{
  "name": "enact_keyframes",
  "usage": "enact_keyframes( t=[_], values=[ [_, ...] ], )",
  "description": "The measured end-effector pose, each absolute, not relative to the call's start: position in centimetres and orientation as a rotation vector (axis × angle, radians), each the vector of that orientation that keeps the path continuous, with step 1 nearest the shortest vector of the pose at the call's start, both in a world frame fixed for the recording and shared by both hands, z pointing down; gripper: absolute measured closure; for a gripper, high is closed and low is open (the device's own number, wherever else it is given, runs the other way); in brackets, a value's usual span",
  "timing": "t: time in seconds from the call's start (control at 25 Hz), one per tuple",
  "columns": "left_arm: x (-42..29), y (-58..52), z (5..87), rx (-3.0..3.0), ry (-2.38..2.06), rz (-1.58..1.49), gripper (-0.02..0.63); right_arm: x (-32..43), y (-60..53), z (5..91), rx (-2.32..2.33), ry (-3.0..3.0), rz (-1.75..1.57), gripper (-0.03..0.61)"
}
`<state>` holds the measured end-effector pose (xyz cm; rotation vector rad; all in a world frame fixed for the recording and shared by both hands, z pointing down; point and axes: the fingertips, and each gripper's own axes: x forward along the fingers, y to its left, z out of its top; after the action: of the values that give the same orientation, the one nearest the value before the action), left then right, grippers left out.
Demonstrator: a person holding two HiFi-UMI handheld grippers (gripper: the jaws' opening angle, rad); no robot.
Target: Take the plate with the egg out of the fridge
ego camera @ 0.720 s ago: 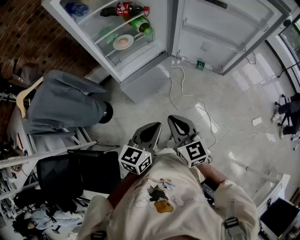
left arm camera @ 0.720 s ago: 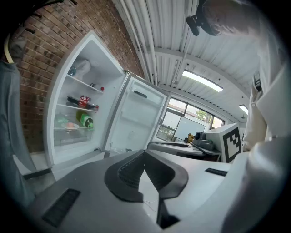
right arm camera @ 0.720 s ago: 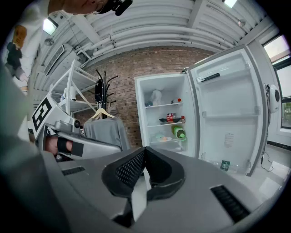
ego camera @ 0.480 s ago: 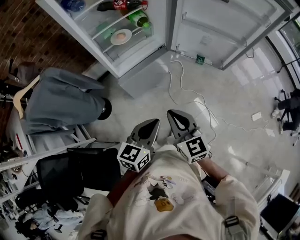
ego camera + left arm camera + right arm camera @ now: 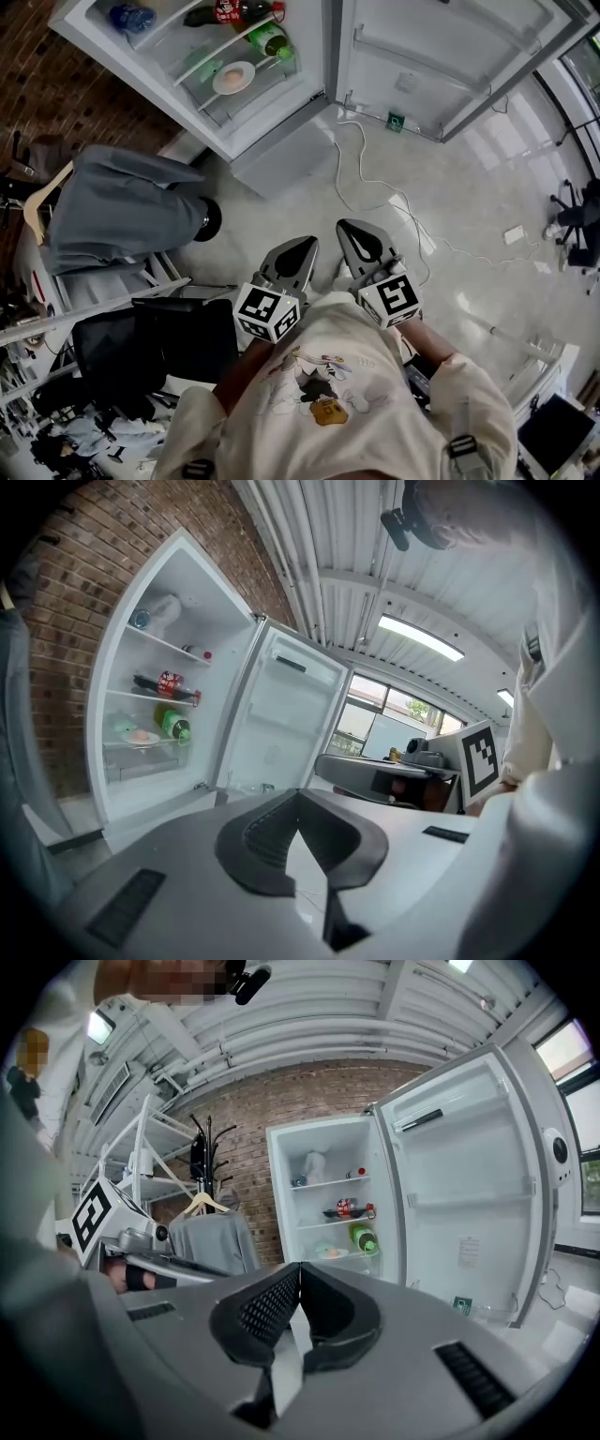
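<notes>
Approach step, by look of it. Fridge [image 5: 272, 122] open, far left. Plate [image 5: 246, 68] with egg [image 5: 231, 80] on middle shelf, near green bottle [image 5: 270, 39]. Left gripper [image 5: 302, 255] and right gripper [image 5: 359, 240] both clenched, empty, near body, well apart from plate. Next move: close in, part jaws, take plate rim level.

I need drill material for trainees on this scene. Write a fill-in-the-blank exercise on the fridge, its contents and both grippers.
The fridge door stands ___.
The plate with the egg sits beside a ___ bottle.
The cola bottle lies on the shelf ___ the plate's.
The left gripper and the right gripper both have their jaws ___, with nothing between them.
Missing words: open; green; above; shut.
</notes>
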<state>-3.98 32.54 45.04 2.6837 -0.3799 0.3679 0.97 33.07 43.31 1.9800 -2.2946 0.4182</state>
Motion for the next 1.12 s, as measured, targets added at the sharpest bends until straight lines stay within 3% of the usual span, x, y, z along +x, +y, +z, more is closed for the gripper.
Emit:
enact_keyframes(
  t=[0.76, 1.12],
  values=[
    [-0.7, 35.6, 47.9, 2.549, -0.633, 0.382, 0.604, 5.7, 35.8, 45.4, 1.842, -2.451, 0.514, 0.572],
    [-0.5, 31.8, 47.6, 2.553, -0.663, 0.354, 0.604, 6.3, 32.5, 46.2, 1.838, -2.421, 0.580, 0.572]
  ],
)
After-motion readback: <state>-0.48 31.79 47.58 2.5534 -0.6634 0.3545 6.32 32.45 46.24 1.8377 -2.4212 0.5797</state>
